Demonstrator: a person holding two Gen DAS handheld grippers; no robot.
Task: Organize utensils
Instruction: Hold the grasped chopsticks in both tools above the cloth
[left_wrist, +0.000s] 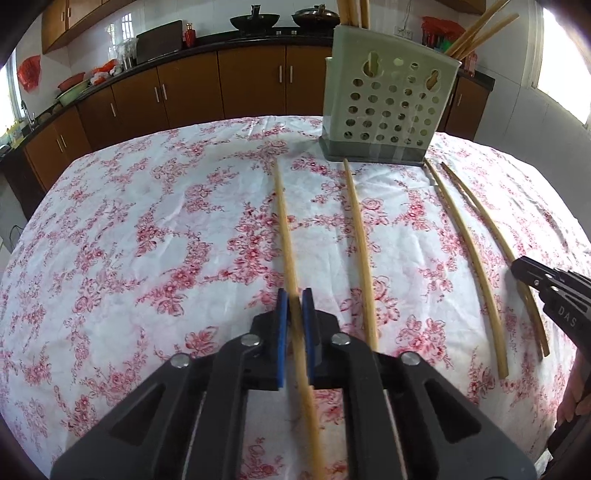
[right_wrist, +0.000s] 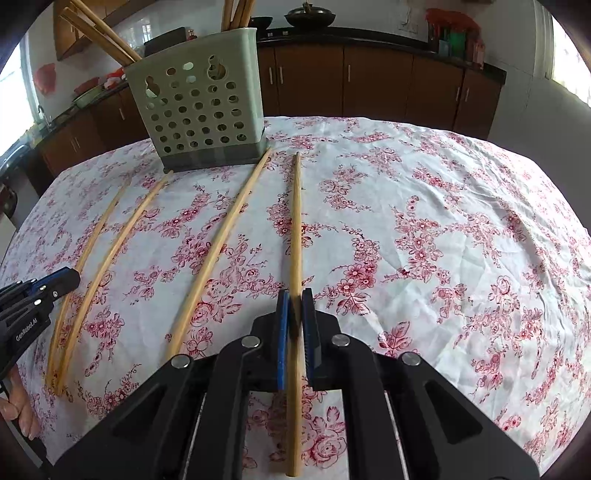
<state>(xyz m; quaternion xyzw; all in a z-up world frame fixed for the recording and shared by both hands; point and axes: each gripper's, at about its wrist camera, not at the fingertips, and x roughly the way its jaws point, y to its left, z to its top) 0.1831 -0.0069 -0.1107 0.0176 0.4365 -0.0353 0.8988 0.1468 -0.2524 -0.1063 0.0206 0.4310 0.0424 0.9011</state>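
Observation:
Four wooden chopsticks lie side by side on the floral tablecloth (left_wrist: 147, 221), pointing toward a pale green perforated utensil holder (left_wrist: 388, 107) that has more chopsticks standing in it. My left gripper (left_wrist: 294, 295) is shut on the leftmost chopstick (left_wrist: 282, 214), its blue pads pressing both sides near the close end. My right gripper (right_wrist: 294, 295) is shut on the rightmost chopstick (right_wrist: 295, 221) in the same way. Both held sticks still rest on the cloth. Each gripper shows in the other's view: the right gripper (left_wrist: 517, 264) at the right edge, the left gripper (right_wrist: 75, 275) at the left edge.
Two loose chopsticks (left_wrist: 357, 221) (left_wrist: 464, 232) lie between the held ones. The holder (right_wrist: 199, 107) stands at the table's far edge. Brown kitchen cabinets (left_wrist: 184, 92) and a counter with woks run behind the table. A hand (right_wrist: 18, 413) shows at the lower left.

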